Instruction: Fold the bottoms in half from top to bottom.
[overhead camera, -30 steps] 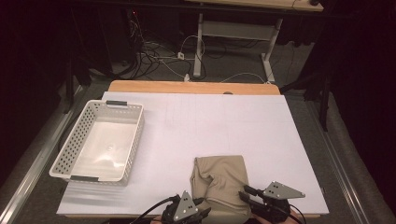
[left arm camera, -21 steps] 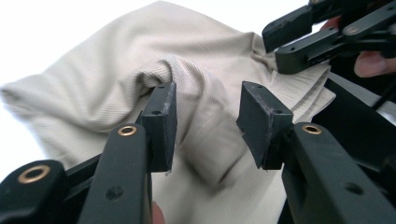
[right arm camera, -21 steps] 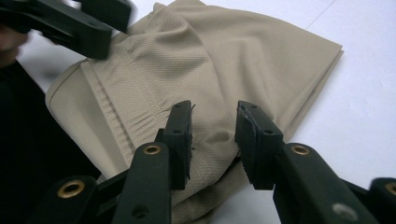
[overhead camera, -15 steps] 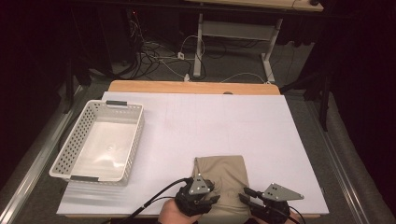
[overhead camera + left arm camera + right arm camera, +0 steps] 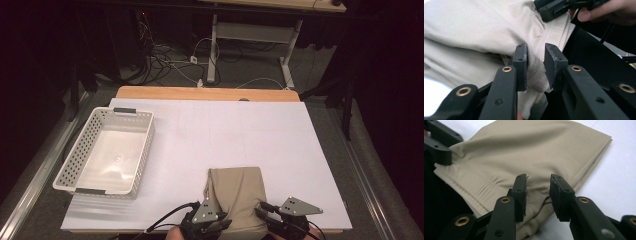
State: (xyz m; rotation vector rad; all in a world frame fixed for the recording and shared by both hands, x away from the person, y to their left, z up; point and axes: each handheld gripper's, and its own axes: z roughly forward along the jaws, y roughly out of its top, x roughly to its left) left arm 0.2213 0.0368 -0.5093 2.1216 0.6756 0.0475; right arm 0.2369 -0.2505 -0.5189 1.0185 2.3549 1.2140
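Observation:
A folded beige cloth lies at the near edge of the white table. My left gripper is at the cloth's near left corner and my right gripper at its near right corner. In the left gripper view a thick fold of the cloth fills the narrow gap of my left gripper; its jaws have just been closing on it. In the right gripper view the edge of the cloth is pinched in my right gripper.
A white perforated basket stands on the table's left side with nothing in it. Beyond the far edge there are a desk frame and cables on the floor. White table surface stretches behind and to the right of the cloth.
My left gripper has moved right from beside the cloth onto its near left corner and its jaws have narrowed on a fold. The right gripper has kept still.

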